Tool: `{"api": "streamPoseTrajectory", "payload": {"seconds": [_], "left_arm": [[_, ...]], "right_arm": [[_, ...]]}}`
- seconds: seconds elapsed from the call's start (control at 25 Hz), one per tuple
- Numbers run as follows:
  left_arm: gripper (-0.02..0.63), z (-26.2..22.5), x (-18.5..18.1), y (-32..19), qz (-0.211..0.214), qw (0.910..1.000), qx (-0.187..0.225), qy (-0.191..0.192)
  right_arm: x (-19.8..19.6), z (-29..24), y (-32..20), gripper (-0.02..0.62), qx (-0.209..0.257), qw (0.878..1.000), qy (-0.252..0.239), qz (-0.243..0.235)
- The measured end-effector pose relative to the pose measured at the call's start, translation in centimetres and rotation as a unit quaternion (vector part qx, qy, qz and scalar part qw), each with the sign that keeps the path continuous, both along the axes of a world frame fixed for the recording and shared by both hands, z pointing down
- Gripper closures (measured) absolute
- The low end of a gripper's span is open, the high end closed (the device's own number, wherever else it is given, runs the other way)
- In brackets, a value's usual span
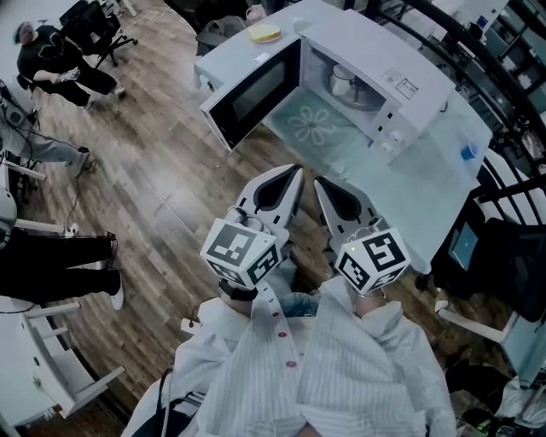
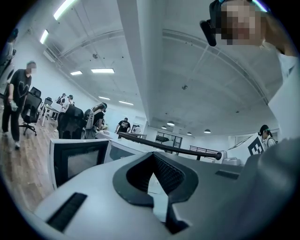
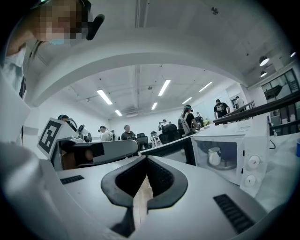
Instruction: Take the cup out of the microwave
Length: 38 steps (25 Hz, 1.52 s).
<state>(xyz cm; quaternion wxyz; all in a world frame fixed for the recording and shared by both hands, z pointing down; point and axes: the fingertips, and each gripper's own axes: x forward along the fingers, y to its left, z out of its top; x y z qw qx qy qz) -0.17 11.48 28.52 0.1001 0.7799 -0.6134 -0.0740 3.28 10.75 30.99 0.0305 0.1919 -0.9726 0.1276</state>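
A white microwave [image 1: 401,81] stands on a glass-topped table with its door [image 1: 252,90] swung open to the left. The white cup [image 1: 343,81] sits inside on the turntable; in the right gripper view the cup [image 3: 214,156] shows in the microwave [image 3: 248,145]. My left gripper [image 1: 295,171] and right gripper [image 1: 319,181] are side by side short of the table's near edge, pointing at the microwave. Both are shut with nothing between the jaws. In the left gripper view my left gripper [image 2: 153,157] faces the open door [image 2: 77,161]. My right gripper [image 3: 146,159] is well short of the cup.
The table [image 1: 426,201] reaches to the right, with a small blue-capped thing [image 1: 468,152] on it. A yellow item [image 1: 264,33] lies behind the microwave. People and an office chair [image 1: 98,26] stand on the wooden floor at the left. A dark railing runs behind the table.
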Motion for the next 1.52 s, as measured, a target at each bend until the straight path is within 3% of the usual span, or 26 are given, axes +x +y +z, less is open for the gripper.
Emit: {"api": "streamPoseTrajectory", "payload": {"seconds": [0.24, 0.52, 0.92, 1.52], "left_arm": [[0.597, 1.1, -4.4, -2.2, 0.014, 0.9999, -0.008, -0.003], [0.597, 2.1, -7.3, -3.5, 0.021, 0.9996, -0.02, 0.006], [0.597, 3.4, -7.7, -9.3, 0.051, 0.9983, -0.024, 0.015], [0.597, 1.1, -9.1, -20.2, 0.076, 0.9969, -0.017, 0.015]], "right_arm": [[-4.2, 1.0, -2.4, 0.56, -0.006, 1.0, 0.0, 0.019], [-6.5, 1.9, -3.8, 0.56, -0.019, 0.999, 0.008, 0.034], [-7.3, 3.6, -9.4, 0.56, -0.032, 0.998, 0.015, 0.06], [-8.7, 1.6, -20.0, 0.56, -0.032, 0.996, 0.018, 0.084]]}}
